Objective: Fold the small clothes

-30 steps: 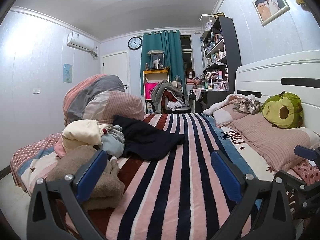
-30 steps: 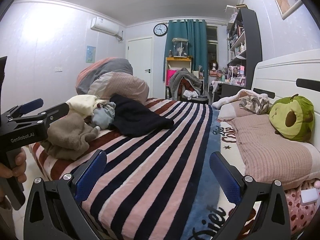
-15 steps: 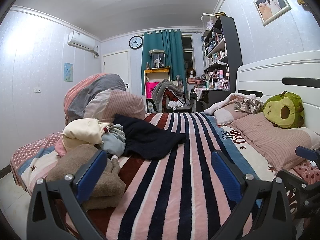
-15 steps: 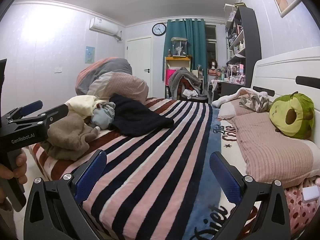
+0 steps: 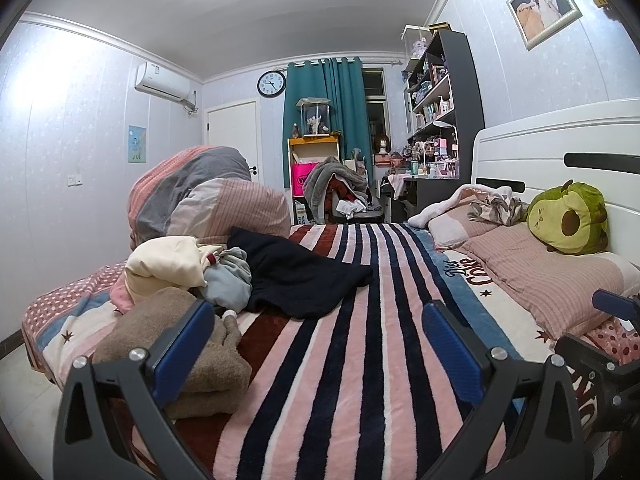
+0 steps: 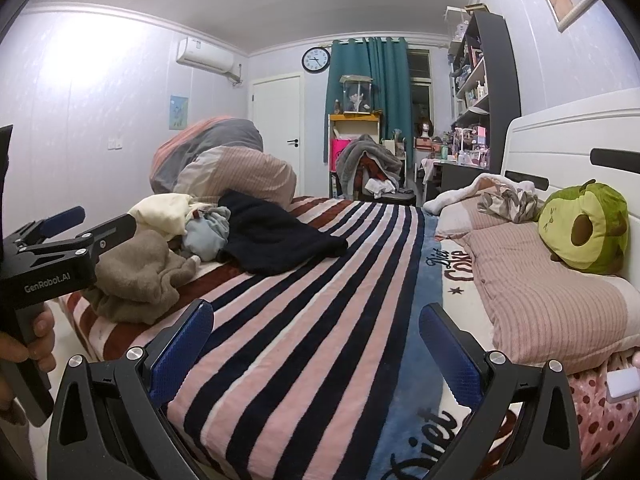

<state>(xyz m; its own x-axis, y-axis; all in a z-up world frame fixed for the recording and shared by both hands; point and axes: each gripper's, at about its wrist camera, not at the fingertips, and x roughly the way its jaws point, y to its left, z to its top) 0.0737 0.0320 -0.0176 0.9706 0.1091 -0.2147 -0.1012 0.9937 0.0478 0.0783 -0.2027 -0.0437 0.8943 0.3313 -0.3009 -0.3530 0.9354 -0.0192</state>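
A heap of clothes lies on the left side of the striped bed (image 5: 360, 360): a dark navy garment (image 5: 300, 276) (image 6: 272, 236), a pale blue one (image 5: 228, 284) (image 6: 208, 232), a cream one (image 5: 164, 264) (image 6: 160, 212) and a brown fleece one (image 5: 176, 336) (image 6: 136, 276). My left gripper (image 5: 316, 340) is open and empty, above the bed's near end, with the brown garment behind its left finger. My right gripper (image 6: 316, 340) is open and empty over the stripes. The left gripper also shows in the right wrist view (image 6: 92, 222), held at the far left.
A rolled striped duvet (image 5: 200, 196) sits behind the clothes. Pillows (image 5: 548, 276) and a green avocado plush (image 5: 568, 220) lie along the white headboard at right. A chair piled with clothes (image 5: 340, 188), a desk and shelves stand beyond the bed's far end.
Both grippers have drifted very slightly; the views shift a little. Nothing on the bed has moved and both stay open.
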